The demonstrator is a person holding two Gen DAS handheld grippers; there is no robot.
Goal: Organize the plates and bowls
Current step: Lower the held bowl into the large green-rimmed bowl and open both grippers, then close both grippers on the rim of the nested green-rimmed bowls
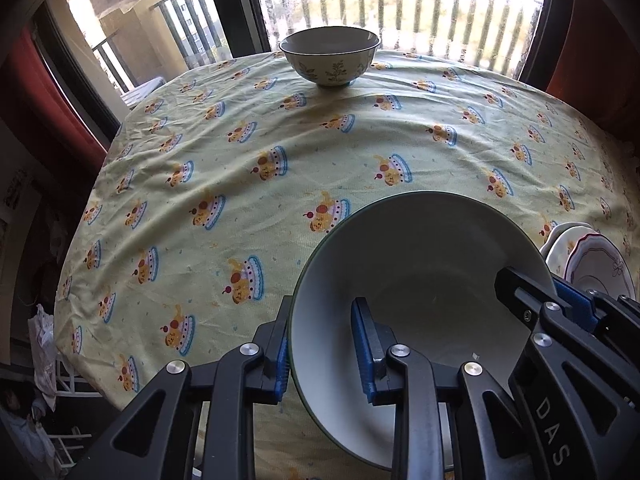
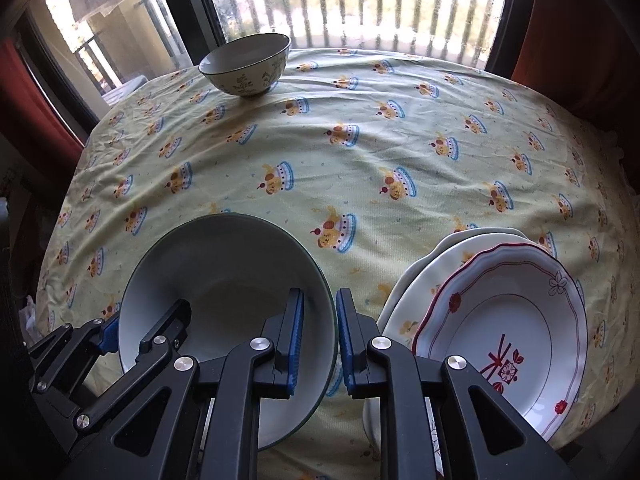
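Near edge of table. I am straddling the left rim of the grey-green bowl with my left gripper: one blue pad outside the wall, one inside, the gap between them wider than the rim, so not clamping. My right gripper is doing likewise on the bowl's right rim, pads on either side of the wall and slightly apart from it. The bowl is sitting on the cake-print tablecloth. Just to its right a stack of plates is lying, the red-trimmed plate on top. The small floral bowl is standing upright, well apart, at the far edge by the window.
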